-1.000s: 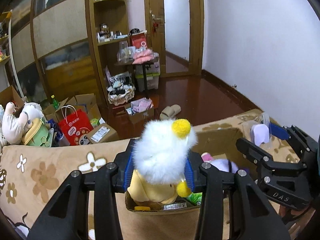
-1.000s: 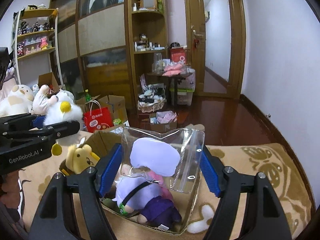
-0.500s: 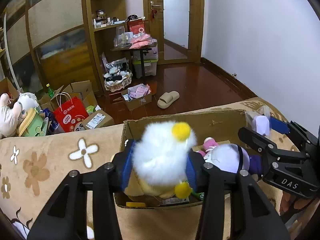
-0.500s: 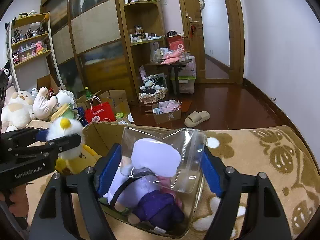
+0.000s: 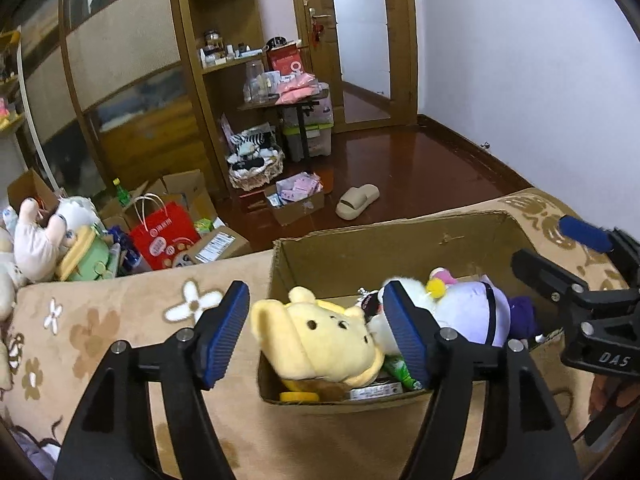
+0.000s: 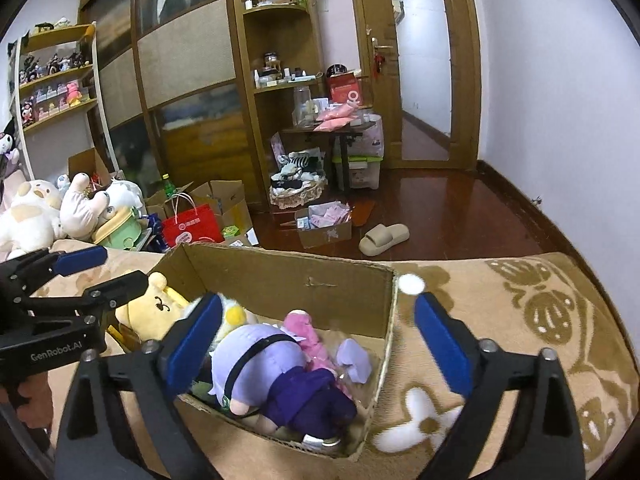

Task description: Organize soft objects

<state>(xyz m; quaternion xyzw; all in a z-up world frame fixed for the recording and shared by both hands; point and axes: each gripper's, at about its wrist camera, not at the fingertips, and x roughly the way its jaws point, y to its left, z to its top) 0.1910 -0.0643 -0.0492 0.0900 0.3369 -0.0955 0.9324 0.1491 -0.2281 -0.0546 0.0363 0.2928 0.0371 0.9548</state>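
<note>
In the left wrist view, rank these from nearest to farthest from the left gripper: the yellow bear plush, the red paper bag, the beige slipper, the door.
1. yellow bear plush, between the left gripper fingers, in the cardboard box.
2. red paper bag, on the floor, left.
3. beige slipper, on the floor, centre.
4. door, at the back.

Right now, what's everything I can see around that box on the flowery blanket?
Cardboard box: one, brown, on the blanket, open top.
Yellow bear plush: one, yellow, at the box's left end.
Purple doll: one, lilac and dark purple, lying in the box.
Pink doll: one, pink, beside the purple doll in the box.
Blanket: one, tan with white flowers, under the box.
Red bag: one, red, on the floor beyond.
Slipper: one, beige, on the wooden floor.
Plush pile: several, cream and pink, far left.
Left tongs: black with blue pads, open over the box.
Right tongs: the same, open over the box.
</note>
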